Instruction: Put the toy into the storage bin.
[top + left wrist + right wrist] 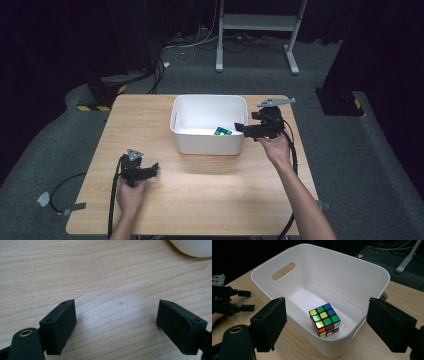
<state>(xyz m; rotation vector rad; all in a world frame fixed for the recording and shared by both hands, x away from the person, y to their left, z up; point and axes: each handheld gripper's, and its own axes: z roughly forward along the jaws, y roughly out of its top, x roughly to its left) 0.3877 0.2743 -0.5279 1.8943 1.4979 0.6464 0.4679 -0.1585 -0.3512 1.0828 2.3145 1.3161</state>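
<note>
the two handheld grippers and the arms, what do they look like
Both are black handheld tools. The left gripper and the right gripper each carry a grey three-cornered plate on top and trail a black cable toward the person. Each ends in two flat, rectangular black pads with small screw holes at the corners; a brass-ringed hole sits on the black body below. The forearms are bare, with no sleeves showing.

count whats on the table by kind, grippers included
white bin: 1
puzzle cube, inside the bin: 1
grippers: 2, the left gripper and the right gripper, both open
total: 4
</note>
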